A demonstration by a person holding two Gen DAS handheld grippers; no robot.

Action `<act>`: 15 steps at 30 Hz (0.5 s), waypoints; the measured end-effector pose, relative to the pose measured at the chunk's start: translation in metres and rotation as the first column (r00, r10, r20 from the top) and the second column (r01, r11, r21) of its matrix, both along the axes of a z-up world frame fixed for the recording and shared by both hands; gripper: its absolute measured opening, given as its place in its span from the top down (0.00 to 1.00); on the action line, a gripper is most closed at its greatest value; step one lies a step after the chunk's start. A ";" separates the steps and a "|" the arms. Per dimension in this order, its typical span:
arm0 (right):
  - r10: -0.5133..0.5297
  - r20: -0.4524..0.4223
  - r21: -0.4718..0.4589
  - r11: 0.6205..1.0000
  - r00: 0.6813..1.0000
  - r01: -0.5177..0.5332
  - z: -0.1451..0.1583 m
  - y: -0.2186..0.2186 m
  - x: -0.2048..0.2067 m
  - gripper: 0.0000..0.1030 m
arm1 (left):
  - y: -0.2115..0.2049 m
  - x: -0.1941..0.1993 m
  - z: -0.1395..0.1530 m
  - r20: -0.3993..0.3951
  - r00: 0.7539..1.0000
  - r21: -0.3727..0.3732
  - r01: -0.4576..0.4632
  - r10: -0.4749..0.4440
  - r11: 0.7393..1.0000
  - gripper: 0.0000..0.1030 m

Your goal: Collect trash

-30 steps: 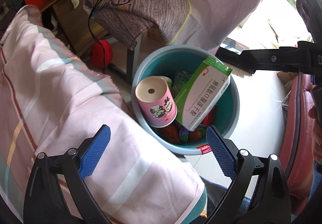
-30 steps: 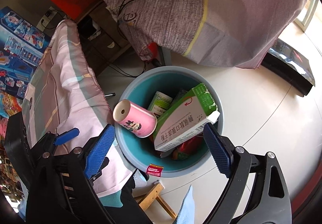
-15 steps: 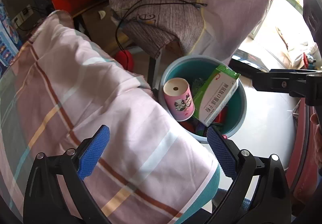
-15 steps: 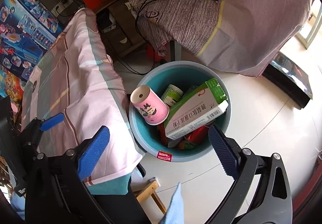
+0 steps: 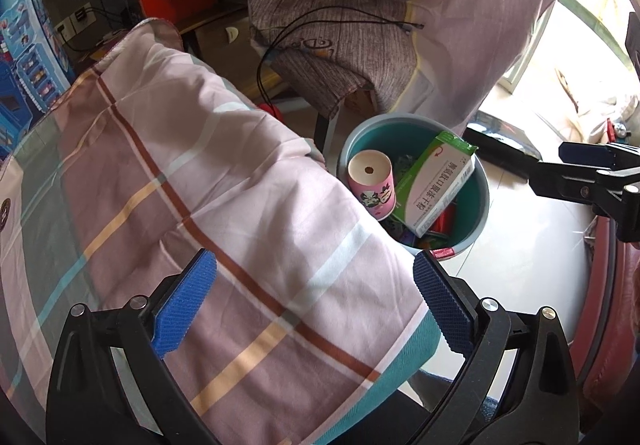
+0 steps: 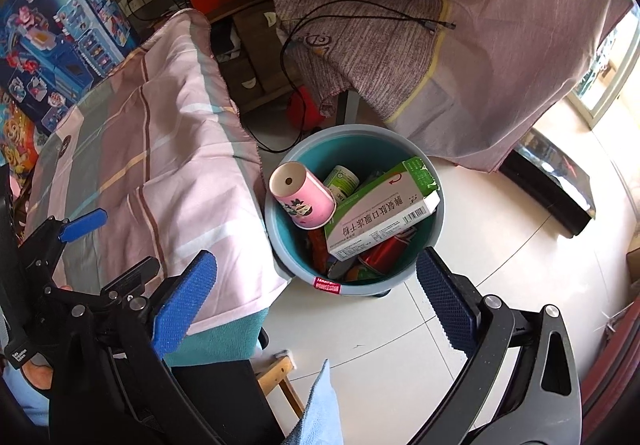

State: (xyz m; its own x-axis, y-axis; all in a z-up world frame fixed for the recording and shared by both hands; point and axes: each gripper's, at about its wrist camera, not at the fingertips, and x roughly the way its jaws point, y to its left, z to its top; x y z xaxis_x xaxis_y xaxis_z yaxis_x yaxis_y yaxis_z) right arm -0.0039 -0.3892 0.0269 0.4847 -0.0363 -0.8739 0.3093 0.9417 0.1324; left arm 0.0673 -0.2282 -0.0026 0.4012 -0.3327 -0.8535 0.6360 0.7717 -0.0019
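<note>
A teal trash bin (image 6: 436,229) (image 5: 482,205) stands on the floor. Inside lie a pink paper cup (image 6: 306,195) (image 5: 372,185), upside down, a green-and-white box (image 6: 380,217) (image 5: 438,183), a small green-labelled pot (image 6: 342,181) and red wrappers. My right gripper (image 6: 316,297) hangs open above the bin's near rim, nothing between its blue pads. My left gripper (image 5: 314,301) is open too, over the plaid cloth, with the bin ahead to its right. The left gripper (image 6: 82,223) also shows at the left of the right wrist view.
A pink plaid cloth (image 5: 192,173) (image 6: 160,149) covers a table left of the bin. A grey-and-pink cloth (image 6: 400,25) with a black cable (image 6: 304,29) drapes over furniture behind it. A wooden stool leg (image 6: 280,369) and blue rag (image 6: 320,413) lie near. White tiled floor (image 6: 500,265) spreads right.
Both grippers pulled up and back from the bin, which now looks smaller and farther. The left one has drifted over the plaid cloth. The trash in the bin has not shifted.
</note>
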 end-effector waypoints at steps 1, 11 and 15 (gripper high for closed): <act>0.004 0.000 -0.003 1.000 1.000 -0.004 0.000 0.004 -0.002 0.07 | 0.004 -0.002 0.001 0.001 1.000 -0.004 -0.002 0.002 1.000 0.04; 0.031 -0.014 -0.078 0.996 0.999 -0.032 0.000 0.029 -0.020 0.07 | 0.036 -0.017 0.010 0.019 0.999 -0.027 -0.048 0.048 0.998 0.04; 0.032 -0.002 -0.103 0.994 0.999 -0.032 0.002 0.034 -0.029 0.07 | 0.048 -0.025 0.013 0.030 0.997 -0.032 -0.074 0.075 0.997 0.04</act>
